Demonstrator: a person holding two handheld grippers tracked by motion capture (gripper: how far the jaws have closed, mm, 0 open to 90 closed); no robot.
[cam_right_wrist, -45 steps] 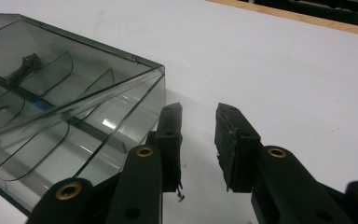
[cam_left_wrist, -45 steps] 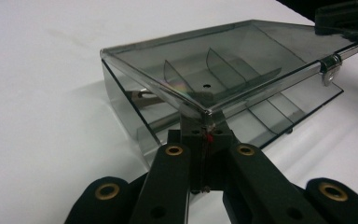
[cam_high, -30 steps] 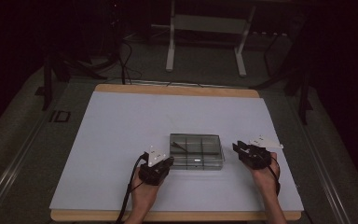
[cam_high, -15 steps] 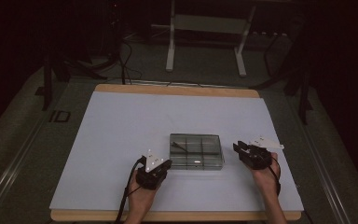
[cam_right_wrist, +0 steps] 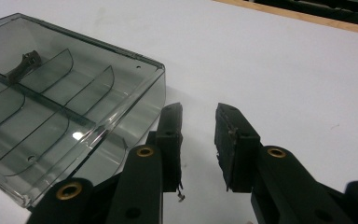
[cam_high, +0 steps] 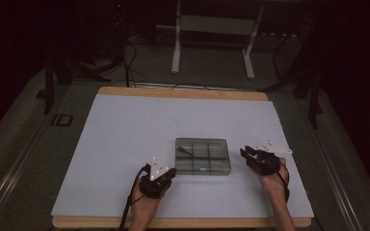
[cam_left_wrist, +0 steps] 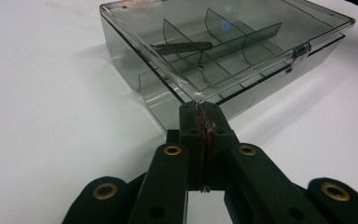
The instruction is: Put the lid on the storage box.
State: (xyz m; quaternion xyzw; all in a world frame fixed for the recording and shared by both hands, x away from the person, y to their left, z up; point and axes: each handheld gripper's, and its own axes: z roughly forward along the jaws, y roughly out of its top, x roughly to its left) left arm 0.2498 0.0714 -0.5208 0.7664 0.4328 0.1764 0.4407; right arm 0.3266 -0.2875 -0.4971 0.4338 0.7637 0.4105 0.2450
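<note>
Jaws pressed together, the left hand-held gripper (cam_left_wrist: 200, 109) meets the clear smoky plastic compartment box (cam_left_wrist: 223, 46) (lid closed) at its six o'clock corner; the right hand-held gripper (cam_right_wrist: 198, 123), spread and empty, sits beside it at three o'clock on the white table (cam_high: 125, 139).

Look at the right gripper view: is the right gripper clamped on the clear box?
No: the right gripper has its jaws apart beside the clear box, with nothing between them.

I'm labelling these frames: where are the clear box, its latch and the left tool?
clear box (cam_high: 203, 156), high view, lid centre.
latch (cam_left_wrist: 299, 50), left gripper view, clasp on front edge.
left tool (cam_left_wrist: 200, 105), left gripper view, closed tips.
</note>
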